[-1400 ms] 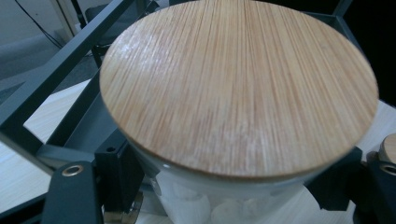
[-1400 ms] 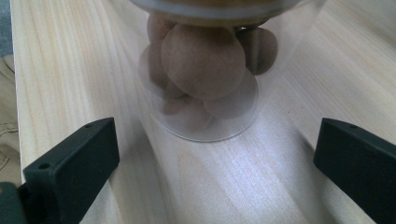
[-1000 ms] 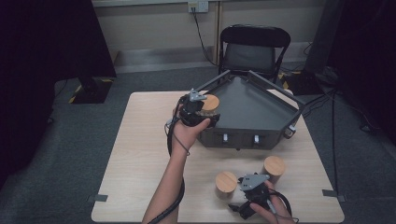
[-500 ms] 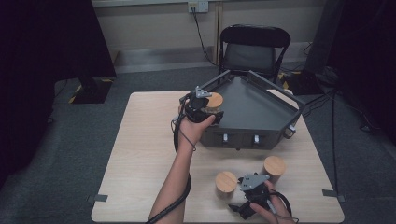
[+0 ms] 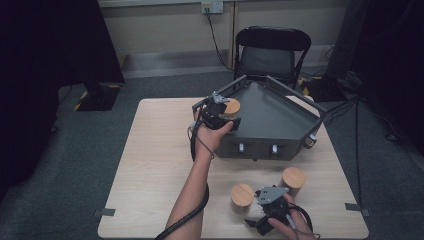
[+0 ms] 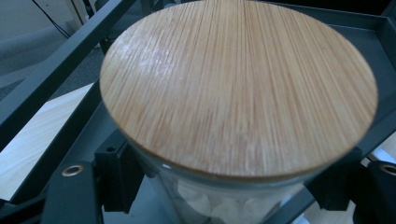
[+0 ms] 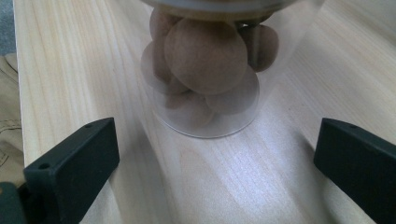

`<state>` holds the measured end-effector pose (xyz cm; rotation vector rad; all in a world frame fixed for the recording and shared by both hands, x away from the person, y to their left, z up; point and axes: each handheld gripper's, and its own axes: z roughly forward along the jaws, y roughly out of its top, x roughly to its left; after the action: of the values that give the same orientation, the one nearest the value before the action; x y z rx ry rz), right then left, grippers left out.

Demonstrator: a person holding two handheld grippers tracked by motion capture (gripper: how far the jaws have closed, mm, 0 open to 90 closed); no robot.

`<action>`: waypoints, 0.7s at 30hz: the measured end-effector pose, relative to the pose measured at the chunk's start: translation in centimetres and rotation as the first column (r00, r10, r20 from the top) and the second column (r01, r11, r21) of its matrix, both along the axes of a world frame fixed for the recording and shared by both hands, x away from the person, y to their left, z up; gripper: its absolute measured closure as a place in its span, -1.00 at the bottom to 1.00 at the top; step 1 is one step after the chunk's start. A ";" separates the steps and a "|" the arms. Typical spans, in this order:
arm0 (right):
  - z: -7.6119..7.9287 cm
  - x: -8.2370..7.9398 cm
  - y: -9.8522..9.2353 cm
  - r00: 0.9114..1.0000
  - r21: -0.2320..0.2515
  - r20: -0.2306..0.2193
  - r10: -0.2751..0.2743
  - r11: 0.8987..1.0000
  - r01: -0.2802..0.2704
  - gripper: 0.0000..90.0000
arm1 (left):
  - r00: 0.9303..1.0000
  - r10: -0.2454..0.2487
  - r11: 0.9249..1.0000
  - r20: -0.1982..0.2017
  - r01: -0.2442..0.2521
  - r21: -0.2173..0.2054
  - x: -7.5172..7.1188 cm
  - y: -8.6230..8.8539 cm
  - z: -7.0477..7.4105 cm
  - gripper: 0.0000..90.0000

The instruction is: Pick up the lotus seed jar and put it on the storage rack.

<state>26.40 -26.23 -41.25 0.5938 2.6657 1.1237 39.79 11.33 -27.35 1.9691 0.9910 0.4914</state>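
Note:
A glass jar with a round bamboo lid (image 6: pixel 238 84) and white pieces inside is clamped between the jaws of my left gripper (image 6: pixel 224 186). In the high view my left gripper (image 5: pixel 220 114) holds this jar (image 5: pixel 231 106) over the left corner of a dark grey tray (image 5: pixel 280 120). My right gripper (image 7: pixel 212 161) rests low on the wooden table with its jaws spread wide. A clear jar of brown balls (image 7: pixel 205 60) stands just beyond them, untouched. In the high view the right gripper (image 5: pixel 264 212) sits near the table's front edge.
Two bamboo-lidded jars (image 5: pixel 242 195) (image 5: pixel 293 178) stand on the table (image 5: pixel 155 150) in front of the tray. The tray has raised bar rims (image 6: pixel 46 79). A black chair (image 5: pixel 270 50) is behind the table. The table's left half is bare wood.
My left gripper has carried its jar a little to the right, from the tray's left edge to over its corner. The right gripper has stayed put.

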 end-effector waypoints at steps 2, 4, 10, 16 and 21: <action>0.0 0.0 0.0 1.000 0.000 0.000 0.000 1.000 0.000 -1.00 | 1.000 0.002 1.000 -0.003 -0.002 0.005 0.1 -0.2 -0.1 -0.43; 0.0 0.0 0.0 1.000 0.000 0.001 0.000 1.000 0.000 -1.00 | 1.000 0.007 1.000 -0.005 -0.007 0.000 0.2 -0.2 -0.3 -0.43; 0.0 0.0 0.0 1.000 0.000 0.001 0.000 1.000 0.000 -1.00 | 1.000 0.021 1.000 -0.007 -0.021 0.008 0.6 -0.4 -0.4 -0.43; 0.0 0.0 0.0 1.000 0.000 0.001 0.000 1.000 0.000 -1.00 | 0.999 0.043 0.998 -0.006 -0.043 0.036 0.7 -1.0 -0.9 -0.43; 0.0 0.0 0.0 1.000 0.000 0.000 0.000 1.000 0.000 -1.00 | 0.999 0.046 0.998 -0.016 -0.045 0.038 1.0 -1.2 -1.2 -0.43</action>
<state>26.37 -26.24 -41.26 0.5941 2.6652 1.1234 40.75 10.17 -28.59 1.9904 1.0460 0.5229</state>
